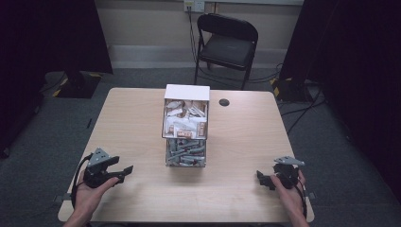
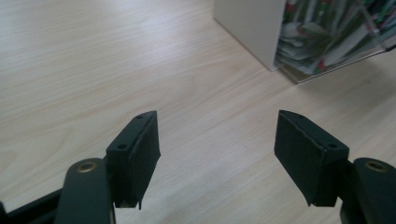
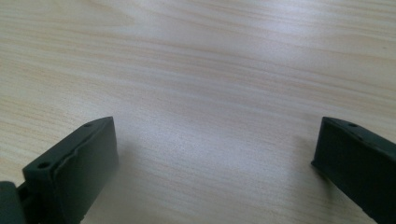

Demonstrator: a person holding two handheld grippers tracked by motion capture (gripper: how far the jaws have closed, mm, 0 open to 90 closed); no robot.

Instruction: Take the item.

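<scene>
A clear two-level box (image 1: 186,124) with a white top stands in the middle of the light wooden table (image 1: 137,118); its upper level holds white sachets and its lower level grey sachets. My left gripper (image 1: 124,170) is held in a hand at the front left, pointing right toward the box, open with nothing between its jaws. In the left gripper view the gripper (image 2: 217,158) looks over bare wood, with the box (image 2: 303,32) at the upper right. My right gripper (image 1: 263,179) rests at the front right, open and empty; its own view (image 3: 212,172) looks onto bare tabletop.
A small dark round disc (image 1: 224,102) sits on the table behind and right of the box. A black folding chair (image 1: 227,45) stands beyond the far edge. Dark curtains hang on both sides, and cables lie on the grey floor.
</scene>
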